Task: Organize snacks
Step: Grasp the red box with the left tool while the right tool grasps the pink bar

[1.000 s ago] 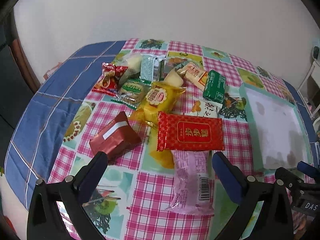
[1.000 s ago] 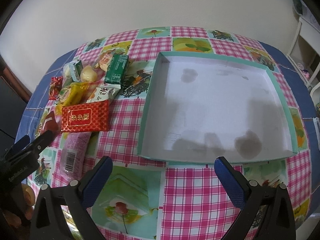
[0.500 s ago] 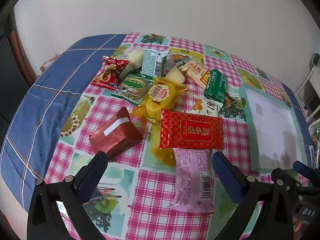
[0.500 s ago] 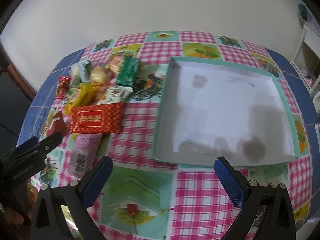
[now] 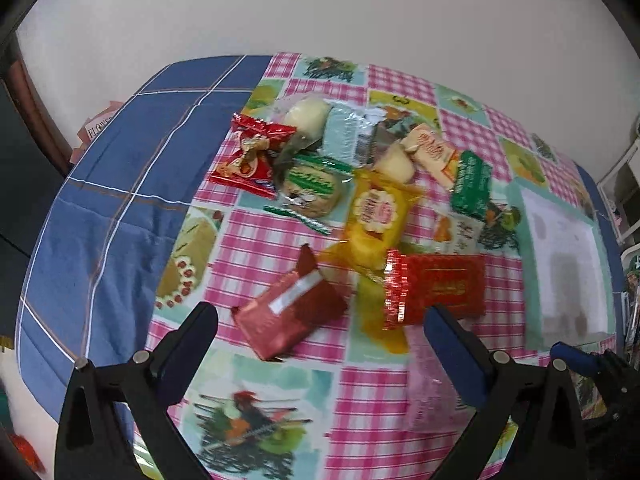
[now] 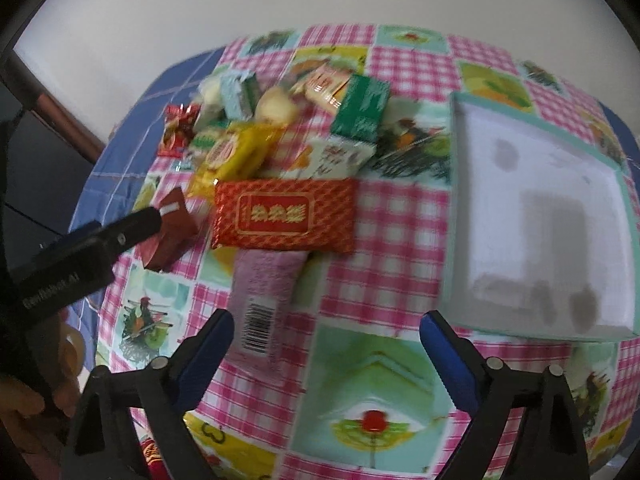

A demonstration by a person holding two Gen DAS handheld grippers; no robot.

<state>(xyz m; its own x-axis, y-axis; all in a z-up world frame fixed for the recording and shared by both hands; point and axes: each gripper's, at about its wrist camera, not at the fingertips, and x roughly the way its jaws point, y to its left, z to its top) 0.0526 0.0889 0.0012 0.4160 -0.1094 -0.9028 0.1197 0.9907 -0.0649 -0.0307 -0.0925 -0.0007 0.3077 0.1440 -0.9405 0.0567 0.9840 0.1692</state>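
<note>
"FLOWER" on a pink slip (image 5: 98, 128) by the tablecloth (image 5: 100, 216)

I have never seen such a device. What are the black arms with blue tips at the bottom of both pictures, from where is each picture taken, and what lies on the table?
Those are two hand-held grippers, not a robot; a person carries one in each hand. Each picture comes from a camera on one gripper, looking along its fingers. The left gripper stands open over a dark red packet. The right gripper holds nothing, and its jaws are closing slightly; a pink packet lies near its left finger. On the checked tablecloth lies a pile of snacks, among them a red packet with gold print and a green packet. Beside the pile sits an empty white tray.
</note>
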